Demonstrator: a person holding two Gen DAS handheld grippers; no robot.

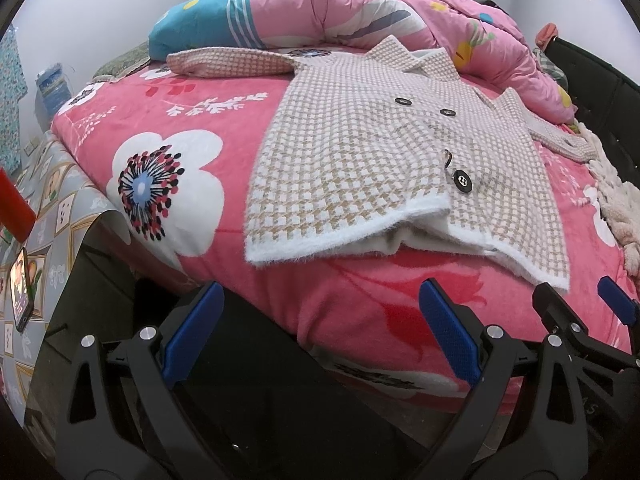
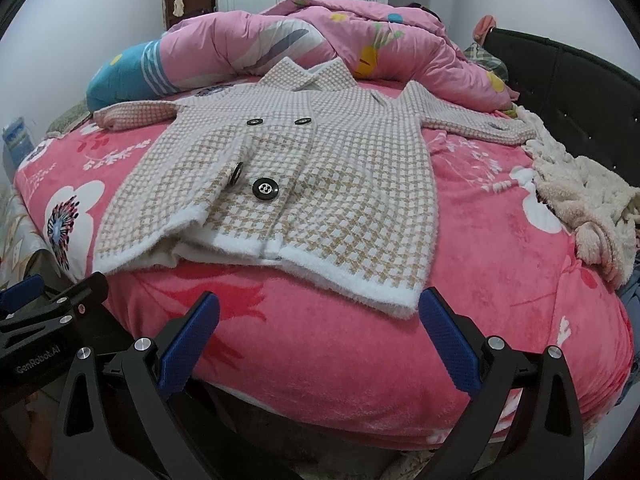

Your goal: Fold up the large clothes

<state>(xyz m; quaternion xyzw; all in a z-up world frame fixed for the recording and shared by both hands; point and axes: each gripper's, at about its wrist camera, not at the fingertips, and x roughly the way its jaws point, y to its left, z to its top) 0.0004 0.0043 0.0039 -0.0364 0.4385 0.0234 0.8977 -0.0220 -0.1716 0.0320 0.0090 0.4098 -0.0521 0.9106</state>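
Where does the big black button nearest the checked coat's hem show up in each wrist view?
Left wrist: the big black button sits right of centre, on the checked coat, above its white hem.
Right wrist: the same button lies left of centre, lower on the coat front.
Shared landmark: the blue striped pillow behind the coat, at upper left in both.

A pink quilt [image 2: 320,36] lies bunched on the bed [image 2: 340,340]; a cream fleece [image 2: 580,196] beside a black headboard [image 2: 580,92].

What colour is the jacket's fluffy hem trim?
White, clearest in the right wrist view on the checked knit jacket.
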